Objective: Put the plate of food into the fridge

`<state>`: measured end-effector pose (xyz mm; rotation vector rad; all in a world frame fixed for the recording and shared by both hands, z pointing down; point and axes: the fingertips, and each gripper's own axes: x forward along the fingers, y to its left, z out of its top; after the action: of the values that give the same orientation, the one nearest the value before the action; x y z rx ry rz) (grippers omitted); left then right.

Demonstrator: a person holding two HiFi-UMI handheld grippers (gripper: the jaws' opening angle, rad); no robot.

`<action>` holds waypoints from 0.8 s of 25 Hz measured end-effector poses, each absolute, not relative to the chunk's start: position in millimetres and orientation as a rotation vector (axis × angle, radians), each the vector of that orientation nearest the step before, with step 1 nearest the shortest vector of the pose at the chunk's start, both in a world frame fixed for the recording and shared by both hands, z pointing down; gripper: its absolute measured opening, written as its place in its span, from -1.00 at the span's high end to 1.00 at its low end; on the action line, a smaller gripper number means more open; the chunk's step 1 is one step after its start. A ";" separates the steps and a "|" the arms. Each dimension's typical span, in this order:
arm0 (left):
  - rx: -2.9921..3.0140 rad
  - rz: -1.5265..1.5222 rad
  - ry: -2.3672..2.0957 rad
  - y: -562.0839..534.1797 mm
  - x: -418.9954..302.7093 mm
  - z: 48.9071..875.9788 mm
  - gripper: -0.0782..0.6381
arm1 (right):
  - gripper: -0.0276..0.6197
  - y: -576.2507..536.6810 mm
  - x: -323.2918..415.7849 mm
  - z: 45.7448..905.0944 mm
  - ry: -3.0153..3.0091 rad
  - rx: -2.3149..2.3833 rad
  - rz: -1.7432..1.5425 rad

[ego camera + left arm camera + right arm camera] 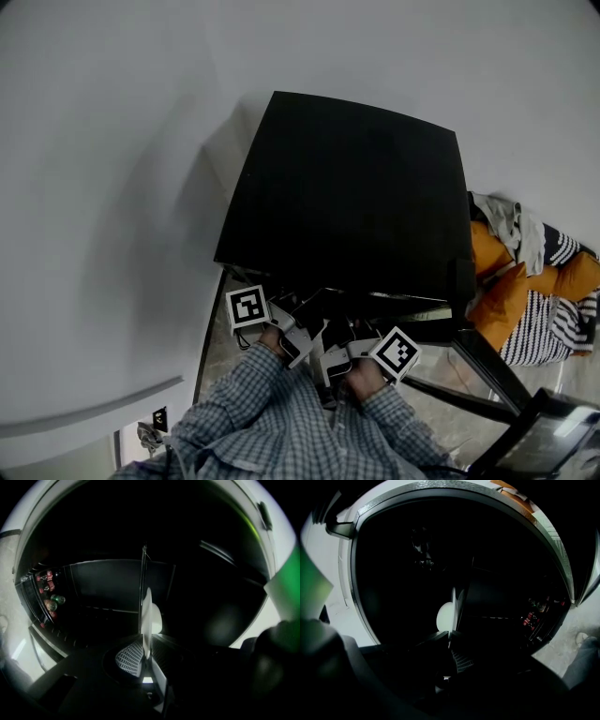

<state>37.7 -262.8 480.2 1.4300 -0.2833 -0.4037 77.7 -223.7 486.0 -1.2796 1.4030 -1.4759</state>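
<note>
The black fridge stands below me, seen from above, and both hand-held grippers reach into its dark front opening. In the left gripper view the white plate stands edge-on between the jaws, with a pale lump of food on its right face. My left gripper is shut on the plate's rim. The right gripper view shows the same plate edge-on, with the pale food on its left face. My right gripper is shut on the rim too. The fridge top hides the plate in the head view, where the left gripper and right gripper sit close together.
The open fridge door swings out at the lower right. Its shelves hold bottles and cans. Orange and striped cloth lies right of the fridge. A pale wall runs along the left.
</note>
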 end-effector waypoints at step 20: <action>1.419 -0.466 -0.274 -238.8 -5.0 481.3 0.66 | 0.84 -250.5 84.2 491.4 1.454 -1.318 -1.473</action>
<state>-5.0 -238.8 481.3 1.4188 -0.2739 -0.4658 84.2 -250.5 491.4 -1.3179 1.4542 -1.4726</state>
